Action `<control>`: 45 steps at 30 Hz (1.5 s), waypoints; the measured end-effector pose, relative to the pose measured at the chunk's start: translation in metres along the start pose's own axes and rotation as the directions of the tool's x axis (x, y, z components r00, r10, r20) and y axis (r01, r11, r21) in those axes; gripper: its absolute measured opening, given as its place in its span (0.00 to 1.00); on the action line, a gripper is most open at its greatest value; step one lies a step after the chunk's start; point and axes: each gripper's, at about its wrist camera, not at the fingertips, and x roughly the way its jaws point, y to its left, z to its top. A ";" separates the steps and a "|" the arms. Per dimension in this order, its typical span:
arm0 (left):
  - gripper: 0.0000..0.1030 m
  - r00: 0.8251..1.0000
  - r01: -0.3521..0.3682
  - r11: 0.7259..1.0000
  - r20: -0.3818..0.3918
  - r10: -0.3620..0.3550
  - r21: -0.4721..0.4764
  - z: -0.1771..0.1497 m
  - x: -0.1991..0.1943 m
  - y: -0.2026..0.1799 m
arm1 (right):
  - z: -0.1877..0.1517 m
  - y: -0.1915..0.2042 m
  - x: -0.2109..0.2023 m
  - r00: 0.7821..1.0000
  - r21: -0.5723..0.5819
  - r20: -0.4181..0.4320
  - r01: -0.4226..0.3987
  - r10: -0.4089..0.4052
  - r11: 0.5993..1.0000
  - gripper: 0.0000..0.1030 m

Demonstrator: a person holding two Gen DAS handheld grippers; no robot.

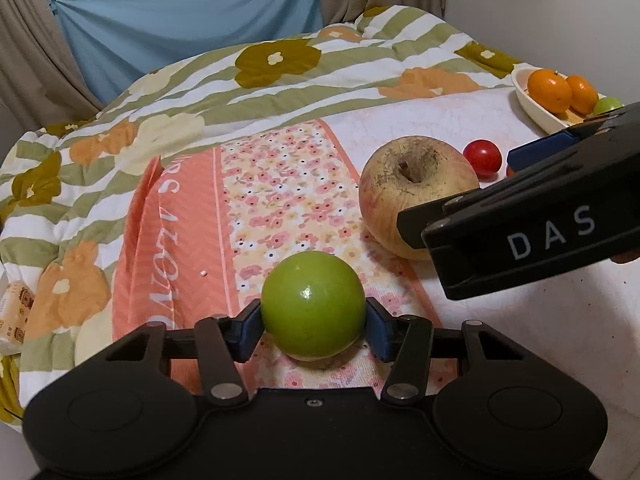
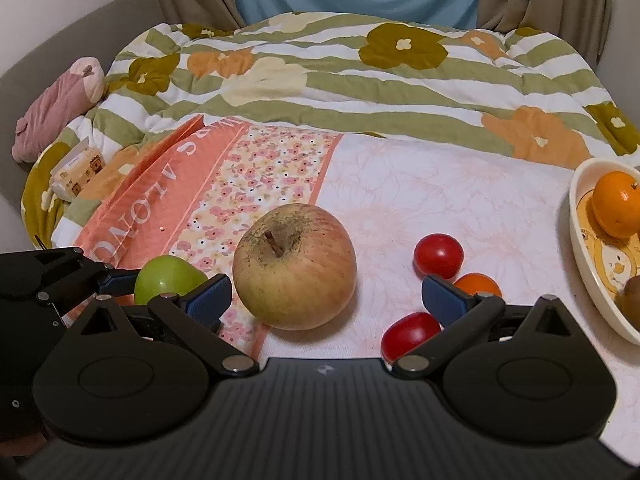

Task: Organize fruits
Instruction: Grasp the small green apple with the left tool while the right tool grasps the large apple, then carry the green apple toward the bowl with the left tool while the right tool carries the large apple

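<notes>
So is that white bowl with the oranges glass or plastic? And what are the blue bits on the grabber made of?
The bowl looks like plastic or melamine, maybe glazed ceramic: opaque cream, smooth, with a printed cartoon inside, so not clear glass. The blue pads on the right gripper look like rubber or soft plastic: matte with fine ribbing.

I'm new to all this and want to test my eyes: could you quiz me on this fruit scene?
1. True or false: the left gripper is shut on the green fruit.
2. What lies between the right gripper's open fingers: A) the big apple, B) an orange?
3. How many oranges show in the bowl in the left wrist view?

Key: 1 true. 2 A. 3 two.
</notes>
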 end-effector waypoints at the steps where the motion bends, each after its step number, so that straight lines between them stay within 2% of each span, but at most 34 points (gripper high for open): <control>1: 0.56 1.000 0.002 1.000 0.001 -0.002 -0.001 0.000 0.000 0.000 | 0.000 0.001 0.001 1.000 -0.003 -0.001 0.001 -0.001 1.000 1.00; 10: 0.56 1.000 0.006 1.000 0.000 -0.006 -0.001 -0.005 -0.004 0.001 | 0.002 0.006 0.010 1.000 -0.035 -0.012 -0.009 0.009 0.999 1.00; 15: 0.56 1.000 0.005 1.000 -0.003 -0.005 -0.001 -0.006 -0.005 0.001 | 0.004 0.014 0.018 1.000 -0.090 -0.019 -0.017 0.016 0.996 1.00; 18: 0.55 1.000 0.008 1.000 -0.005 -0.008 -0.010 -0.006 -0.006 0.001 | 0.005 0.018 0.021 0.999 -0.110 -0.024 -0.038 0.036 0.993 0.87; 22: 0.55 1.000 0.002 1.000 -0.005 -0.002 -0.012 -0.008 -0.007 0.001 | 0.002 0.023 0.021 1.000 -0.139 -0.013 -0.030 0.029 0.990 0.86; 30: 0.55 1.000 -0.008 1.000 -0.011 0.008 -0.028 -0.010 -0.011 0.002 | 0.002 0.020 0.017 0.999 -0.110 -0.020 -0.045 0.043 0.993 0.86; 45: 0.55 0.999 -0.041 0.995 0.028 0.043 -0.093 0.003 -0.046 -0.003 | 0.013 0.008 -0.035 0.994 -0.102 0.074 -0.072 0.080 0.992 0.86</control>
